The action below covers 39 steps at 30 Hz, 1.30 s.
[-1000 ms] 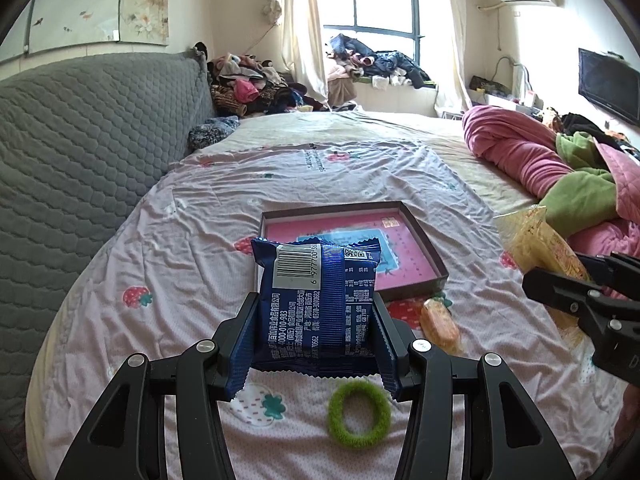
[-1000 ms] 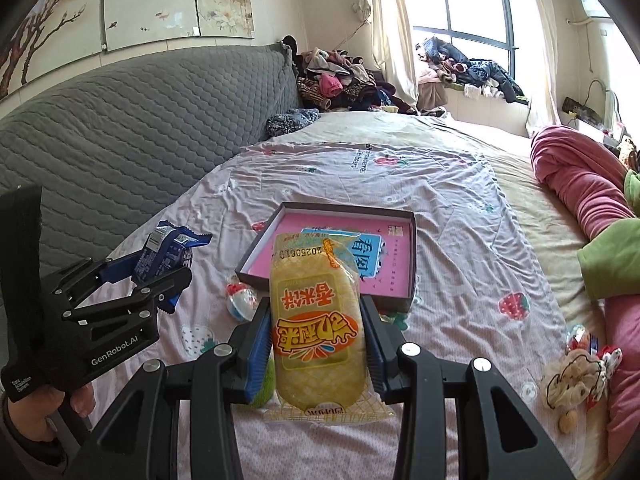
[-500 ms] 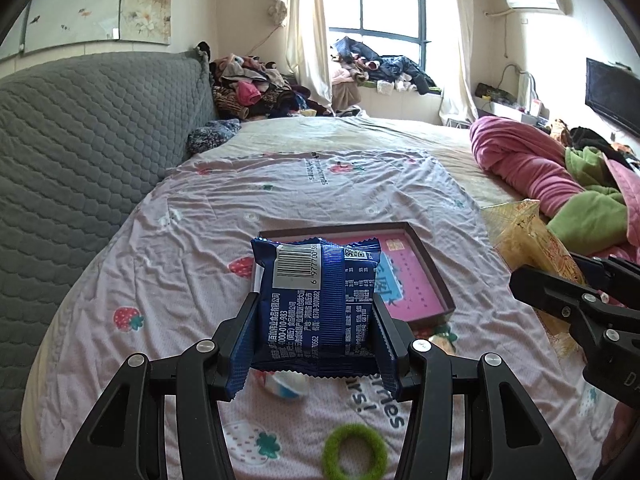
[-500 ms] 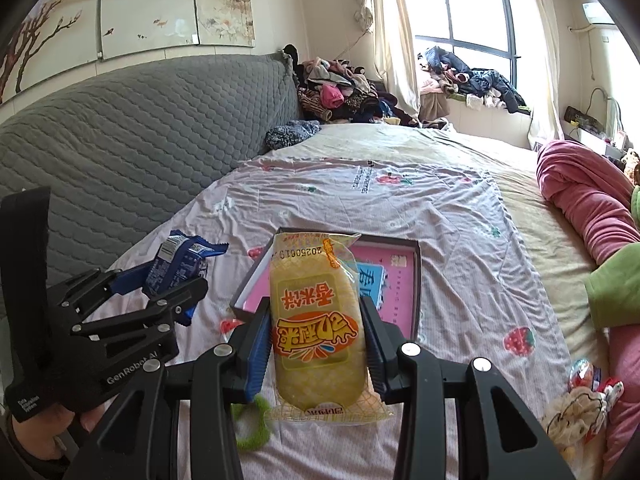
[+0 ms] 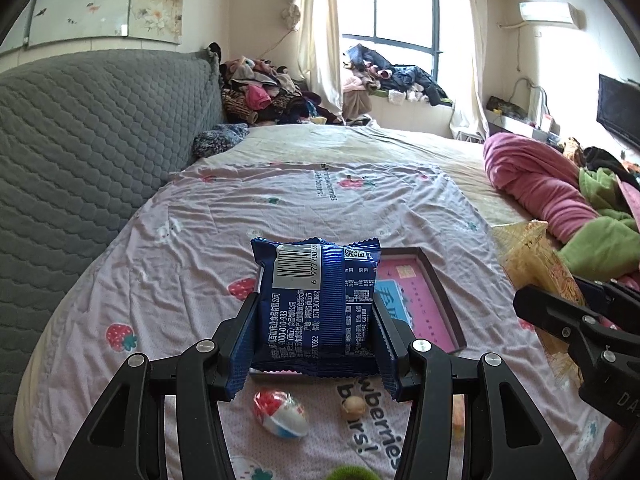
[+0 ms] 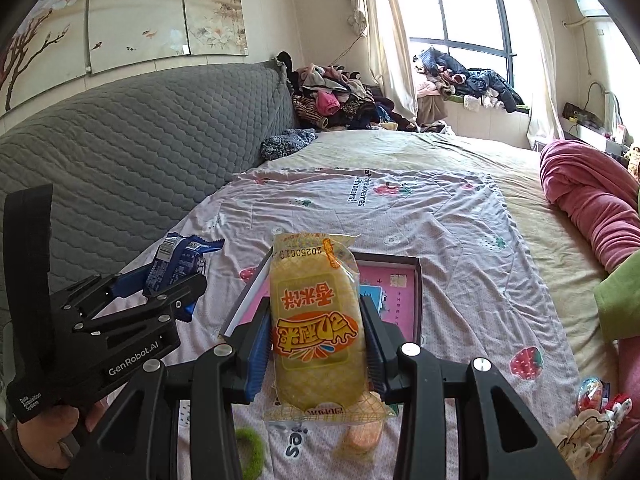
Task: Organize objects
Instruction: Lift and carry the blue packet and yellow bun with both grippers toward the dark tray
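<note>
On the bed (image 5: 248,216) lies a pink tray (image 5: 434,300). The left gripper (image 5: 316,344) jaws clamp a blue packet (image 5: 316,304), the right gripper (image 6: 316,344) a yellow packet (image 6: 316,332), both short of the tray. Carrying is underway; next, each needs lowering inside and releasing.

Both grippers (image 5: 316,332) (image 6: 316,340) pulled back; tray (image 5: 436,300) farther, toy egg (image 5: 280,414) appeared.

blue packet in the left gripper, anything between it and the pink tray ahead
Nothing visible blocks it. The blue packet is clamped in the left gripper, and the pink tray lies on the bedsheet just beyond it, with only a blue card inside.
</note>
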Each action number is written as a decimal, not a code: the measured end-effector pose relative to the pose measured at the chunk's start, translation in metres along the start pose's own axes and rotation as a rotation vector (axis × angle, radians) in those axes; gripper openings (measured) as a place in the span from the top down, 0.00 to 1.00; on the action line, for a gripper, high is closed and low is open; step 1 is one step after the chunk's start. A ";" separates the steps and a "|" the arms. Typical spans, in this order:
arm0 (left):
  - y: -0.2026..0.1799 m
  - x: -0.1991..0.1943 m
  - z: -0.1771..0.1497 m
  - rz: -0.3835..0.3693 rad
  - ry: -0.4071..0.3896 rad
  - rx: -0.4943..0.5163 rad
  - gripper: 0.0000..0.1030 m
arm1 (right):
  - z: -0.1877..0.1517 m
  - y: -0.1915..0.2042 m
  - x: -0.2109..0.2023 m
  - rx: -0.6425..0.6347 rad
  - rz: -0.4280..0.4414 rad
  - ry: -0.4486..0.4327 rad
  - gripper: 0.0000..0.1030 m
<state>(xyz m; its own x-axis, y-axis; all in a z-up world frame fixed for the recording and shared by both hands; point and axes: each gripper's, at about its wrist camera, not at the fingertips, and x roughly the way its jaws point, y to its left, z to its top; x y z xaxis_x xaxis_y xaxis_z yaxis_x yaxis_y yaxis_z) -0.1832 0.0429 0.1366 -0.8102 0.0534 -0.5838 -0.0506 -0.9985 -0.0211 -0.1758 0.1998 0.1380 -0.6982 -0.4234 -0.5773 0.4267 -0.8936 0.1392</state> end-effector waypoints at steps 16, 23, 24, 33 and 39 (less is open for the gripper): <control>0.010 0.043 0.007 0.033 0.004 -0.017 0.48 | 0.011 -0.020 0.036 0.047 0.009 -0.004 0.59; 0.015 0.068 0.006 0.044 0.021 -0.035 0.48 | 0.016 -0.022 0.059 0.051 0.025 -0.002 0.59; 0.016 0.072 0.007 0.046 0.020 -0.037 0.48 | 0.016 -0.023 0.061 0.053 0.027 -0.003 0.59; 0.017 0.109 0.010 0.057 0.025 -0.040 0.48 | 0.016 -0.034 0.103 0.092 0.057 0.008 0.59; 0.012 0.142 0.009 0.052 0.027 -0.038 0.48 | 0.013 -0.044 0.131 0.107 0.077 0.013 0.59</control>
<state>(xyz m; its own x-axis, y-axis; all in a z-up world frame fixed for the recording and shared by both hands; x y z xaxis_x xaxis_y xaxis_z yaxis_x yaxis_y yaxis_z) -0.3037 0.0389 0.0608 -0.7951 0.0012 -0.6064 0.0138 -0.9997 -0.0201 -0.2936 0.1818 0.0670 -0.6578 -0.4897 -0.5723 0.4142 -0.8698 0.2682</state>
